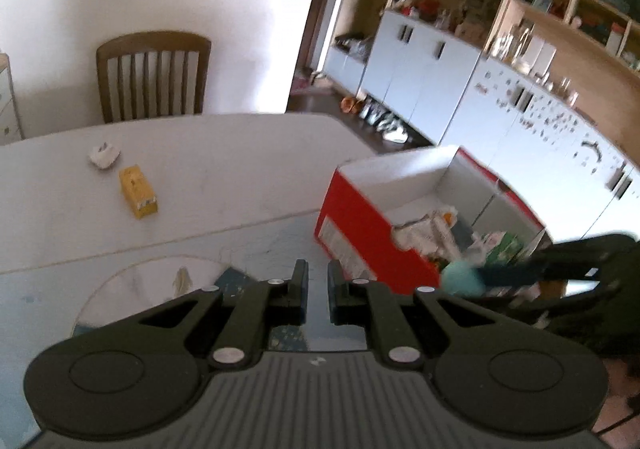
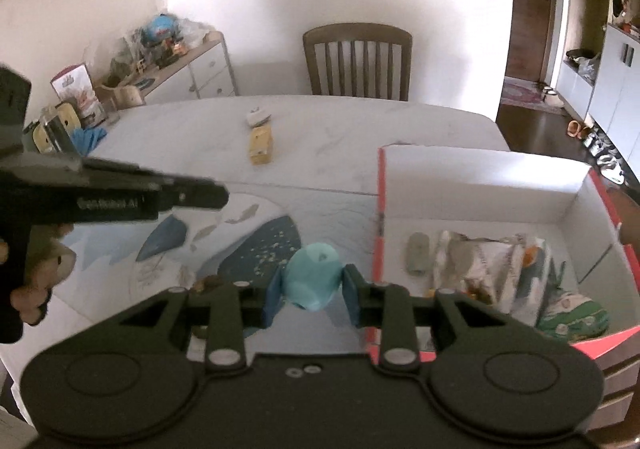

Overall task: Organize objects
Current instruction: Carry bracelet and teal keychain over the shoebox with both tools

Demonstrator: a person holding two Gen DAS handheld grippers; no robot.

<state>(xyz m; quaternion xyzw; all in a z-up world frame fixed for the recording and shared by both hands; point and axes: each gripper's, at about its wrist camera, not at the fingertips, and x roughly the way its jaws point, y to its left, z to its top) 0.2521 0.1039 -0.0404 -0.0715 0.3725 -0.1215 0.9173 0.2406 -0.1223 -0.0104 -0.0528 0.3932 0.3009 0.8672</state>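
Here the right gripper (image 2: pixel 310 299) has its blue pads pressed on either side of a rounded turquoise toy (image 2: pixel 312 275), holding it above the patterned mat (image 2: pixel 248 249), just left of the red box (image 2: pixel 480 177). The box stands open on the table (image 2: pixel 340 129), with crumpled packets (image 2: pixel 488 265) lying inside it. The left gripper (image 1: pixel 318 289) has its jaws almost together with nothing between them, raised over the mat. Farther back on the table lie a yellow carton (image 1: pixel 138 191) and, just beyond it, a small white plug (image 1: pixel 104 155). A wooden chair (image 2: pixel 358 61) stands at the far side.
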